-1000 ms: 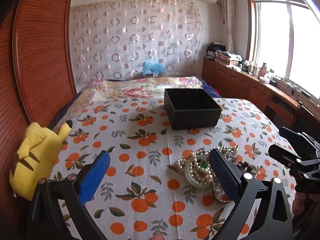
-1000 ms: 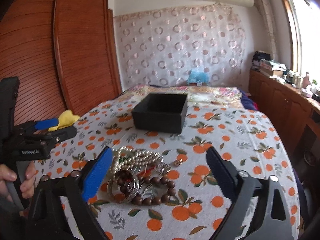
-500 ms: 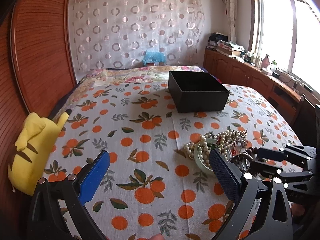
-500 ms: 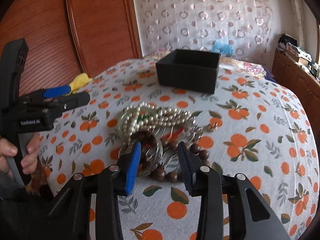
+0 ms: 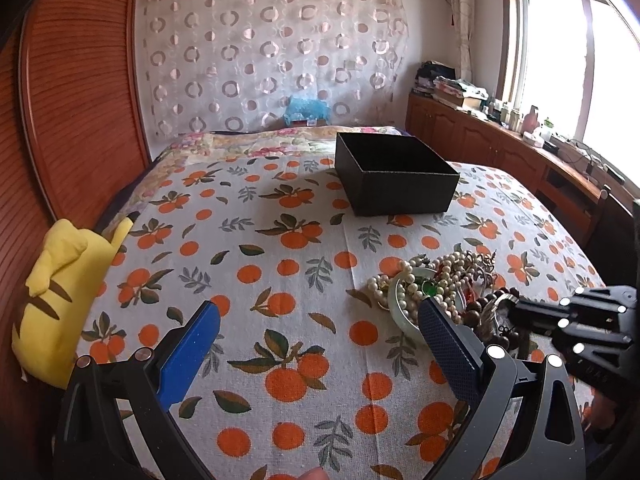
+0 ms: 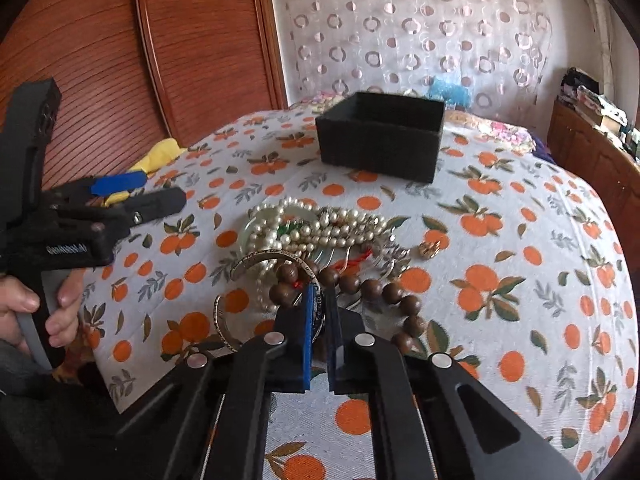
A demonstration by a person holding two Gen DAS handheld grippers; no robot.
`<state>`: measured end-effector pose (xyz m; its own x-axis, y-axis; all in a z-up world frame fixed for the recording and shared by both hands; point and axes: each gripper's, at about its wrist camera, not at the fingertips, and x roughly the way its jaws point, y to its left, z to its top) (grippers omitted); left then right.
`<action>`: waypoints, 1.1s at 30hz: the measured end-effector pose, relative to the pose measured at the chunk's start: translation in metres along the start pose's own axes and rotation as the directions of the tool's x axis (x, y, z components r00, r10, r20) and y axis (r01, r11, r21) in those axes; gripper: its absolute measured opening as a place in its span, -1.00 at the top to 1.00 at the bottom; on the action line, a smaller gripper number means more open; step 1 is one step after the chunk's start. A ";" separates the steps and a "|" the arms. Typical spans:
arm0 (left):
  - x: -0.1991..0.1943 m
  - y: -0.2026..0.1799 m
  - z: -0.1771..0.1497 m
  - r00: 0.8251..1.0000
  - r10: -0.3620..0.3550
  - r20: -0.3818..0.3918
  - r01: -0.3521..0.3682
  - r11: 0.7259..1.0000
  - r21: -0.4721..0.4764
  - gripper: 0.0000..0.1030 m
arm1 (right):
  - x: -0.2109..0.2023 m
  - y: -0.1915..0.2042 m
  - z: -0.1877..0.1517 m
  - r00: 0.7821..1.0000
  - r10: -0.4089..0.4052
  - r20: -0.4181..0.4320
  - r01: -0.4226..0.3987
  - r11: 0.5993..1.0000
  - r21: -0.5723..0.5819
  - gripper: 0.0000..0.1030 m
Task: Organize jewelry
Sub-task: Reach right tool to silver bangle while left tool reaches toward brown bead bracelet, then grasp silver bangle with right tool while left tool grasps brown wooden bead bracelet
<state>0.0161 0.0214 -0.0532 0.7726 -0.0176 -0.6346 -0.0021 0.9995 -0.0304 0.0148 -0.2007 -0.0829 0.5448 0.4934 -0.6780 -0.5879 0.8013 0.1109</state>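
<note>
A jewelry pile lies on the orange-print bedspread: white pearl strands (image 6: 320, 226), a brown wooden bead bracelet (image 6: 360, 284) and a silver engraved bangle (image 6: 276, 258). My right gripper (image 6: 320, 296) is down at the pile's near edge, shut on the rim of that silver bangle. In the left wrist view the pearl strands (image 5: 440, 268) lie over a pale green ring (image 5: 400, 300), and the right gripper (image 5: 520, 312) reaches in from the right. My left gripper (image 5: 318, 310) hovers open and holds nothing, left of the pile. An open black box (image 5: 394, 178) stands farther back on the bed.
A yellow plush toy (image 5: 60, 280) lies at the bed's left edge against the wooden wardrobe (image 5: 80, 100). Wooden cabinets (image 5: 500, 148) with clutter run under the window on the right. A hand (image 6: 24, 304) holds the left gripper's handle.
My right gripper came down onto the pile and its jaws closed from wide open onto the silver bangle. The left gripper sank a little and stayed open.
</note>
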 end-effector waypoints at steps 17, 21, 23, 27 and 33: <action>0.007 -0.053 0.003 0.979 -0.202 -0.035 0.205 0.971 0.125 -0.60 | -0.037 -0.058 -0.009 0.990 -0.134 0.050 0.131 0.990 0.054 0.90; 0.021 -0.078 0.004 0.958 -0.266 -0.107 0.282 0.944 0.174 0.02 | -0.039 -0.069 -0.013 0.987 -0.153 0.048 0.150 0.986 0.068 0.90; 0.026 -0.090 0.003 0.950 -0.283 -0.135 0.305 0.932 0.197 0.20 | -0.039 -0.071 -0.014 0.987 -0.156 0.047 0.152 0.986 0.073 0.90; 0.038 -0.102 0.003 0.948 -0.266 -0.176 0.302 0.926 0.225 0.44 | -0.039 -0.075 -0.016 0.987 -0.154 0.043 0.150 0.986 0.075 0.90; 0.049 -0.105 0.001 0.946 -0.246 -0.214 0.294 0.927 0.234 0.46 | -0.038 -0.076 -0.019 0.989 -0.145 0.038 0.142 0.987 0.071 0.90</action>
<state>0.0553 -0.0842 -0.0803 0.5955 -0.2675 -0.7575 0.3732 0.9271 -0.0341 0.0276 -0.2869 -0.0788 0.6466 0.3849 -0.6586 -0.4605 0.8853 0.0652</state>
